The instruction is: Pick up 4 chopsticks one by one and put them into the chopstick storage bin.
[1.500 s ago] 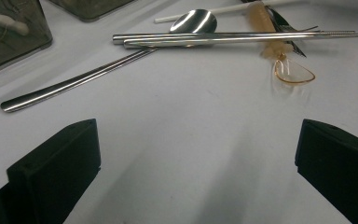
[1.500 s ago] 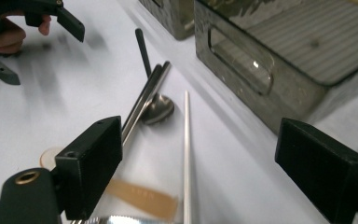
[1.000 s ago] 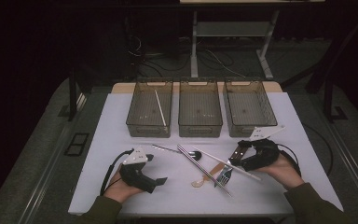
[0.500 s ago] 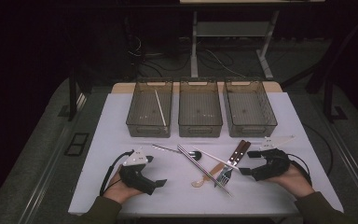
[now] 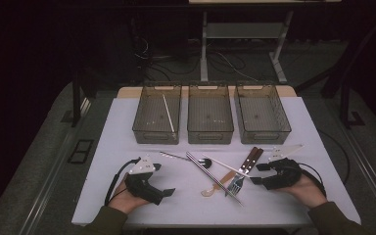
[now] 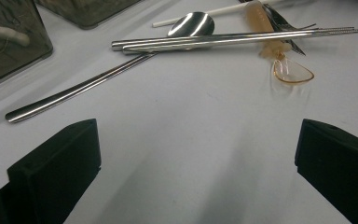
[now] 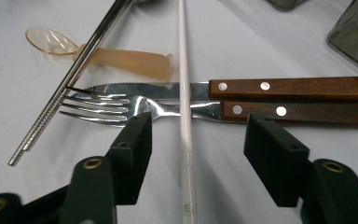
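Right gripper view: right claw (image 7: 193,140), half-open and closing, straddles white chopstick (image 7: 184,116), not gripping.

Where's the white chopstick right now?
In the right gripper view the white chopstick lies between the right gripper's half-closed jaws, crossing over the fork and knife.

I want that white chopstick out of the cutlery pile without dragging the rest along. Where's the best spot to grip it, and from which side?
Grip the white chopstick on its free near stretch, on the right gripper's side of the fork, coming from above with one jaw on each side. There it lies alone on the table; farther along it crosses the fork and the knife. The jaws, just closing, straddle it without touching.
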A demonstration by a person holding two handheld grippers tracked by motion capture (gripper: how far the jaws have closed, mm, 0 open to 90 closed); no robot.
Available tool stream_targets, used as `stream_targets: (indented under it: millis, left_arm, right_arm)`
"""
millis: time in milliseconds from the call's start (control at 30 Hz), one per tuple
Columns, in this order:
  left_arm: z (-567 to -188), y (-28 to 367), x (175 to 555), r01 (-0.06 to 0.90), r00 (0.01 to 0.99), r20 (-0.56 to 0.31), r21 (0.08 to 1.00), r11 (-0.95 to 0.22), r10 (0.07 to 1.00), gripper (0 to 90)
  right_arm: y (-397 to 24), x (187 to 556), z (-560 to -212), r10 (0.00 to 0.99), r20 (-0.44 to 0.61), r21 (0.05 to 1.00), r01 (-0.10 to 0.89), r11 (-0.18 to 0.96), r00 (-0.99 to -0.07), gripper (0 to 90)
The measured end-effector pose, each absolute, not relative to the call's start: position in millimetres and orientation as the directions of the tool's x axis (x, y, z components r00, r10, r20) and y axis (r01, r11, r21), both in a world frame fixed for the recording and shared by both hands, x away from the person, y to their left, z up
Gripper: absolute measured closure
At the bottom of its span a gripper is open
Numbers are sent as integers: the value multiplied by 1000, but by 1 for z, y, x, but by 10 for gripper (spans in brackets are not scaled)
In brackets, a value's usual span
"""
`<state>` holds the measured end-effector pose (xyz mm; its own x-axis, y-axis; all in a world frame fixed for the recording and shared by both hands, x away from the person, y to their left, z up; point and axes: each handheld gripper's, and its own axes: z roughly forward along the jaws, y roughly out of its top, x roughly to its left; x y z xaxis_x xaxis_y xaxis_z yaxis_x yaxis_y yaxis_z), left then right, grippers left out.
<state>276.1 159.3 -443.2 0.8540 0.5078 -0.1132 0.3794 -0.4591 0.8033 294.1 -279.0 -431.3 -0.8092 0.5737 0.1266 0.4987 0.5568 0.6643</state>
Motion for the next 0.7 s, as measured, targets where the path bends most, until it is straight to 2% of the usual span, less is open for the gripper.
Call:
stream_targets:
  millis: [367,700]
  left_arm:
    - [-443,159,276,380,856,-115,801,-462,504,0]
    - [-443,159,276,380,857,-116,800,-463,502,0]
  right_arm:
    - [-274,295,-434,539,113,633,478,608,-835,662]
    - [-268,295,-437,518,91,596,463,656,-851,723]
